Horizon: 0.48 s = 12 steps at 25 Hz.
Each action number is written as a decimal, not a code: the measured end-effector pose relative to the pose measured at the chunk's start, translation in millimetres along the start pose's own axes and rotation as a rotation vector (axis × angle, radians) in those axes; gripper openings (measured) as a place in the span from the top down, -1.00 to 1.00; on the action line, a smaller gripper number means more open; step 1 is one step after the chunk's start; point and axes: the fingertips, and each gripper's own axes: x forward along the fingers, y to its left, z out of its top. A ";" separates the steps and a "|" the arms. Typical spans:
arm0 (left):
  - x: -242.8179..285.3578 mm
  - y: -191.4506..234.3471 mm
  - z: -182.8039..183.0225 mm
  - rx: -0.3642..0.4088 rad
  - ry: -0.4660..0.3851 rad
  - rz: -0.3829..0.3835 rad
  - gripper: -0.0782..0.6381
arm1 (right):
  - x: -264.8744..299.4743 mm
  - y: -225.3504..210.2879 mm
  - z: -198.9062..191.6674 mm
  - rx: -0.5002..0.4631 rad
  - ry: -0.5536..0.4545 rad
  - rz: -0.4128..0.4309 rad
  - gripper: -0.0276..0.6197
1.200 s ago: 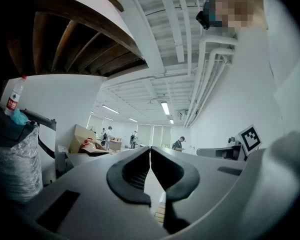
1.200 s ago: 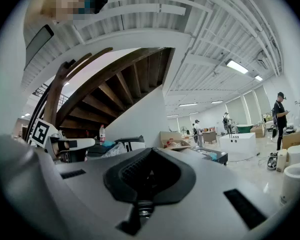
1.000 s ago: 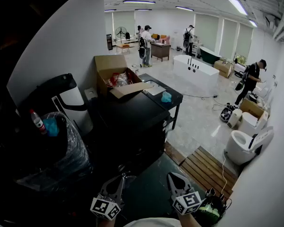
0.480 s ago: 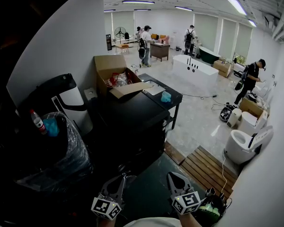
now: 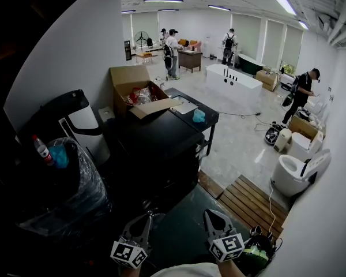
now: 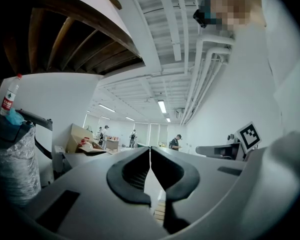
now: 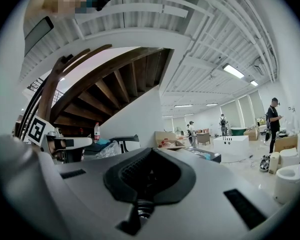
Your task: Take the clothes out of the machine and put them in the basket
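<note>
both grippers sit low at the near edge of the head view, pointing level over a dark floor mat [image 5: 181,235]. the left gripper [image 5: 143,219] has its jaws closed, tips meeting with nothing between them. the right gripper [image 5: 212,216] has its jaws pressed together too, and empty. just beside the right gripper, in the bottom corner, lies a dark basket-like thing [image 5: 257,253] with something green in it; it is too dim to tell more.

just ahead of the grippers stands a dark boxy machine [image 5: 155,154] against the white wall. its front is too dark to show any clothes, so where they lie cannot be told. to its left is a bin wrapped in plastic film [image 5: 75,189], with a bottle [image 5: 43,150] standing on top. to the right of the mat lies a wooden slat mat [image 5: 251,203], and past it a white toilet [image 5: 293,175].

behind the machine an open cardboard box [image 5: 137,88] rests beside a black bench [image 5: 210,119] that carries a small teal item [image 5: 199,116]. farther off stands a white bathtub [image 5: 233,79]. a person [image 5: 303,91] stands near the right wall, and more people [image 5: 172,45] stand at the far end of the room.
</note>
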 end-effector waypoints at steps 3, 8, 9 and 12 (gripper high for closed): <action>4.2 0.9 1.1 -0.003 0.004 0.003 0.72 | 2.4 -2.4 -1.7 0.004 0.004 -0.002 0.89; 20.5 4.0 -3.8 0.004 0.001 0.005 0.72 | 16.6 -17.6 -0.9 0.008 -0.001 0.007 0.89; 24.6 5.2 -5.0 0.004 0.003 0.010 0.72 | 20.9 -21.3 -1.2 0.008 -0.001 0.010 0.89; 42.1 7.5 -5.8 0.008 0.012 0.034 0.72 | 36.1 -36.3 -1.4 0.010 0.004 0.029 0.89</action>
